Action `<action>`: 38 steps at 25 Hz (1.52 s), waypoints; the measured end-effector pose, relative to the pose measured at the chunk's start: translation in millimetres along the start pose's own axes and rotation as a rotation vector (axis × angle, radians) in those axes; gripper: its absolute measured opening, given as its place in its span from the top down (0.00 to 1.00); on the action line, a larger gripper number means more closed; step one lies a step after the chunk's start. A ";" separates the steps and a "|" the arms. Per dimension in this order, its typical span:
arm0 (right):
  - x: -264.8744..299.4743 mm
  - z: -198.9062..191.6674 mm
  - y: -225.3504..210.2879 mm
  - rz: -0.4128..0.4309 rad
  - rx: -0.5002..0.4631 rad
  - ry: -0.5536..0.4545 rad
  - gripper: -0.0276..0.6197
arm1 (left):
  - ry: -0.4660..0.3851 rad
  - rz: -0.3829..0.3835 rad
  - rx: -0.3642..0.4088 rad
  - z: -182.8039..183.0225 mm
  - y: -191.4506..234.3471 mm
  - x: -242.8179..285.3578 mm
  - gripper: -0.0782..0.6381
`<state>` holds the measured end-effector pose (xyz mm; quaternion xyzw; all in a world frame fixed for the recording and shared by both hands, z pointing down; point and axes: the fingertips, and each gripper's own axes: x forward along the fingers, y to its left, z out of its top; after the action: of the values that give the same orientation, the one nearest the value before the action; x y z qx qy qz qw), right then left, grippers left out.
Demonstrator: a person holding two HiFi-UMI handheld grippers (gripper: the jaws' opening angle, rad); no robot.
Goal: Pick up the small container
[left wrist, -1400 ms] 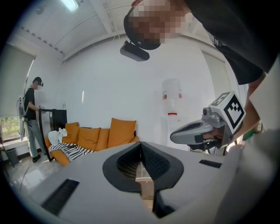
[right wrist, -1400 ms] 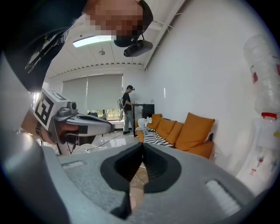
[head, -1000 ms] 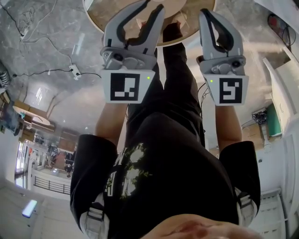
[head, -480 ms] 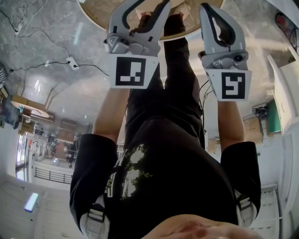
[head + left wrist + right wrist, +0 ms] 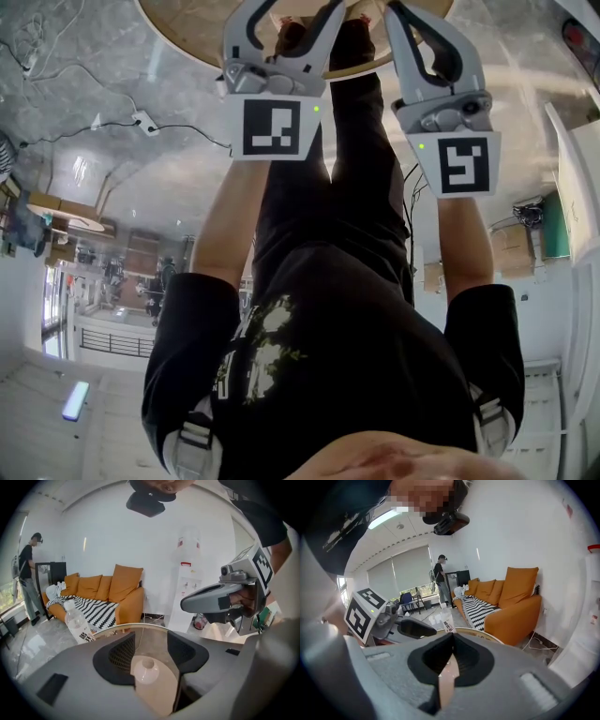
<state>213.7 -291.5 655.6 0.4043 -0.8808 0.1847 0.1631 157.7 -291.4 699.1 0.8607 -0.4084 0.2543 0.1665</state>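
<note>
**Here, left jaws spreading around the small container**

From my station I see the left gripper (image 5: 151, 637) with its jaws wide and opening. The small container (image 5: 149, 678), pale pink with a round knob on top, sits between them on the round wooden table (image 5: 105, 629). I cannot make out any pad pressing on it. The right gripper (image 5: 452, 637) is clenched, its jaws meeting at the tips with nothing between them. In the head view I have both grippers side by side over the table's near edge. A clear water bottle (image 5: 78, 623) stands on the table's far left, with an orange sofa (image 5: 119, 592) behind it.
</note>
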 end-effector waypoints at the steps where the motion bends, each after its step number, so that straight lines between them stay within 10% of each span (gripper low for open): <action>1: 0.2 -4.6 -2.4 -0.001 0.002 0.003 0.96 | 0.014 -0.002 -0.018 -8.1 -0.6 5.6 0.56; 38: 24.6 -59.7 -24.1 -0.003 -0.001 0.033 0.96 | 0.150 -0.032 0.032 -125.4 10.5 99.1 0.68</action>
<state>225.4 -294.8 723.4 0.4024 -0.8775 0.1909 0.1781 164.9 -297.2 858.9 0.8482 -0.3767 0.3219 0.1871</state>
